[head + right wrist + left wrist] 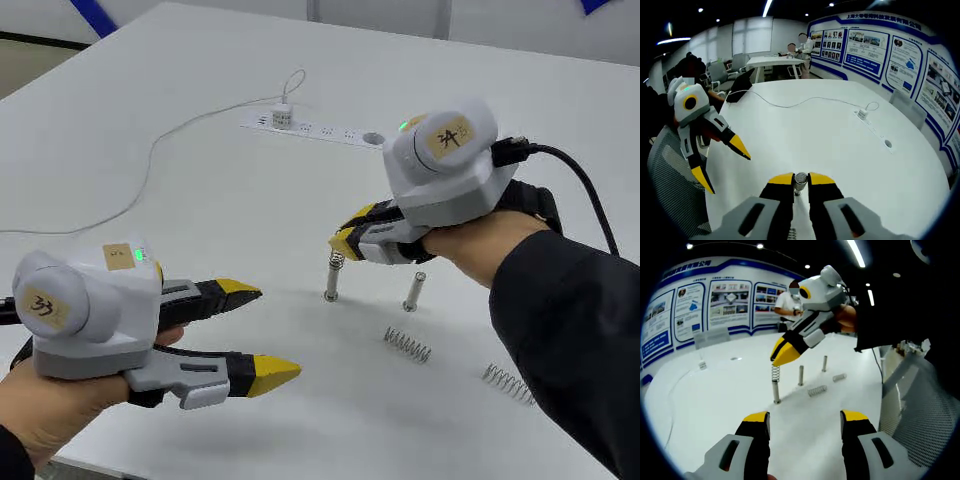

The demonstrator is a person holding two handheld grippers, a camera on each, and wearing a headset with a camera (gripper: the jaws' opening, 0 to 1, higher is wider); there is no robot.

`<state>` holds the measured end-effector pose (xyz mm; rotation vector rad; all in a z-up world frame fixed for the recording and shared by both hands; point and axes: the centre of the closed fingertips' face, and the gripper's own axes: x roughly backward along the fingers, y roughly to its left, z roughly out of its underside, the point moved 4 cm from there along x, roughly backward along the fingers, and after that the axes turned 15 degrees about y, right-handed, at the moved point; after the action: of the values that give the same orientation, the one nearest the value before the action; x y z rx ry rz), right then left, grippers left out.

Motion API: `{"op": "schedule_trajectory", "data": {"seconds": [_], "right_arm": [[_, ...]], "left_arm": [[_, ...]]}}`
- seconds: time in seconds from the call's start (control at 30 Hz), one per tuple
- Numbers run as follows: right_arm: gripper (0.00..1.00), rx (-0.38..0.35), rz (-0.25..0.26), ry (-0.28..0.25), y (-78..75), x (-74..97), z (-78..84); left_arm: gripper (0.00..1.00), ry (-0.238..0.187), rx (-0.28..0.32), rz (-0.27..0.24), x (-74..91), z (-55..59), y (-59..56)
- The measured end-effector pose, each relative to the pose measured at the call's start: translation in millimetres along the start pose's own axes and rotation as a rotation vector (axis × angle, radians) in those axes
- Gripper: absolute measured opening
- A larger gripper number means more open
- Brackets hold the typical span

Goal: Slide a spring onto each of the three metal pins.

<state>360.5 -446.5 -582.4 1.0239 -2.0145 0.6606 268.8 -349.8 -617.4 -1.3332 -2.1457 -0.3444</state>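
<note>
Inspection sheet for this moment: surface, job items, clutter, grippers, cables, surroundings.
Surface: white table.
Job's things: nearest pin has a spring on its top; two bare pins stand upright; two loose springs lie on the table.
Clutter: power strip on the far side.
Grippers: right gripper shut on the spring; left gripper open, empty.
Cables: white cable from the power strip; black cable from the right gripper.
Surroundings: wall posters, far table, mesh chair.
</note>
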Motion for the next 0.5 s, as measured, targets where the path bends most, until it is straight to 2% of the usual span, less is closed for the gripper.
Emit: {"op": "schedule_trajectory", "data": {"seconds": [0.27, 0.5], "right_arm": [[0.11, -0.004, -0.008, 0.011, 0.7, -7.6, 2.4], [0.11, -0.012, -0.014, 0.024, -0.9, -21.5, 8.2]], "left_arm": [[0.57, 0.004, 0.001, 0.002, -0.6, 0.9, 0.1], [0.57, 0.006, 0.003, -0.001, -0.6, 1.8, 0.8]]}}
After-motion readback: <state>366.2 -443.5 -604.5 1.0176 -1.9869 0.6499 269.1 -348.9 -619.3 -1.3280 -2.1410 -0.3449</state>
